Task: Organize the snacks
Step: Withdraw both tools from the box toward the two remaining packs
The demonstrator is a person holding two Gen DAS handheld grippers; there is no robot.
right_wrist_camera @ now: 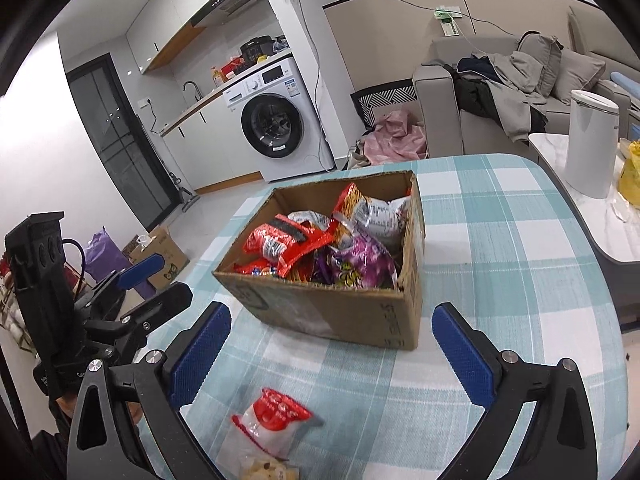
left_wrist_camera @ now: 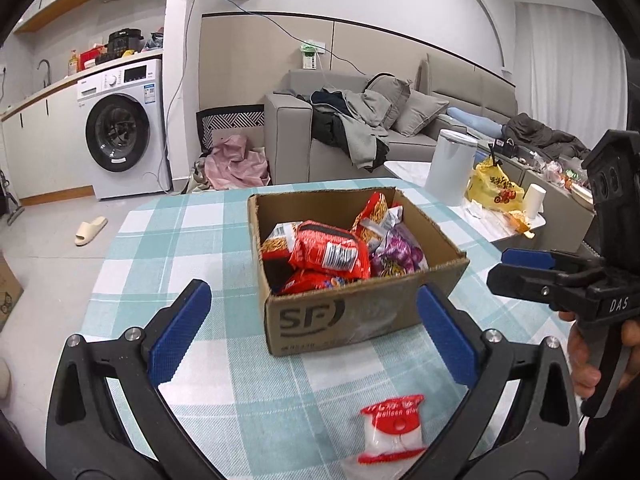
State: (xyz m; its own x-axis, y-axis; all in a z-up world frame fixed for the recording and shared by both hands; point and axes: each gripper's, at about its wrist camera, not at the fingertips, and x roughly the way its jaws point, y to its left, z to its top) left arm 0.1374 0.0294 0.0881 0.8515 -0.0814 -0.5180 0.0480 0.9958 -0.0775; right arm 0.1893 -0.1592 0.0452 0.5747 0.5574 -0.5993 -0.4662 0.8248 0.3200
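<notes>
The left hand-held gripper (left_wrist_camera: 312, 332) hung with its blue pads spread wide and nothing between them, just short of the cardboard box (left_wrist_camera: 360, 312), and the right hand-held gripper (right_wrist_camera: 332, 344) was likewise spread and empty on the box's near side. Inside the box lay a heap of snack packets, a red packet (left_wrist_camera: 328, 252) uppermost beside a purple packet (left_wrist_camera: 396, 254). A small red-and-white packet (left_wrist_camera: 394, 428) lay alone on the checked tabletop (left_wrist_camera: 168, 240), nearer the grippers than the box.

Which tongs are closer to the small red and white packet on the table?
Left, only slightly. The packet lies just ahead of the left tongs, toward their right finger. For the right tongs it lies ahead too, near their left finger.
</notes>
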